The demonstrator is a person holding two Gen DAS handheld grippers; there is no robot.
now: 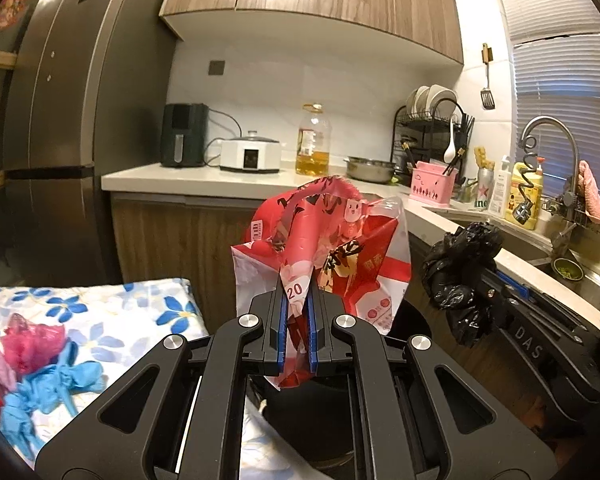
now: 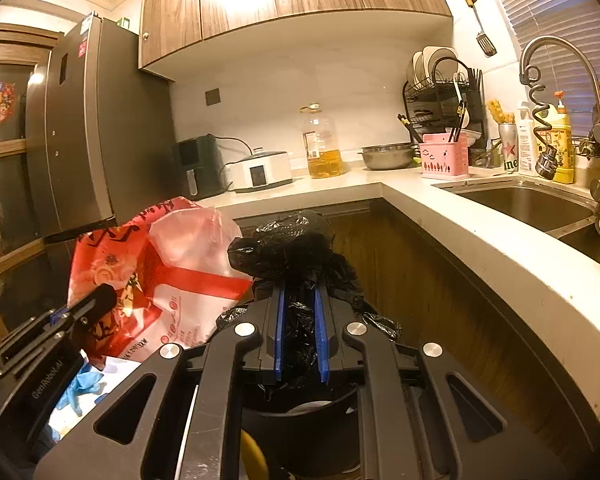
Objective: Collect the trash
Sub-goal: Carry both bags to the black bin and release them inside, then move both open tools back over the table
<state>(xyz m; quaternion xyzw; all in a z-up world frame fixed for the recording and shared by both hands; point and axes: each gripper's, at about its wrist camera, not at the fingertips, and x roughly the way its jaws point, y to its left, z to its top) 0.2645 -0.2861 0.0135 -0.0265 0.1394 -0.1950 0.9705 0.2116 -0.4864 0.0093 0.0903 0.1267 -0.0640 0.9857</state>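
Note:
My left gripper is shut on a crumpled red and white plastic wrapper, which sticks up between its blue pads; the same wrapper shows at the left of the right wrist view, with the left gripper holding it. My right gripper is shut on a crumpled black plastic bag, also seen at the right of the left wrist view as a black bag. Both hang above a dark round bin below the grippers. More trash, blue gloves and a pink bag, lies on a floral cloth.
An L-shaped white counter carries an air fryer, a white cooker, an oil bottle, a steel bowl, a pink caddy and a dish rack. The sink and tap are at the right, a grey fridge at the left.

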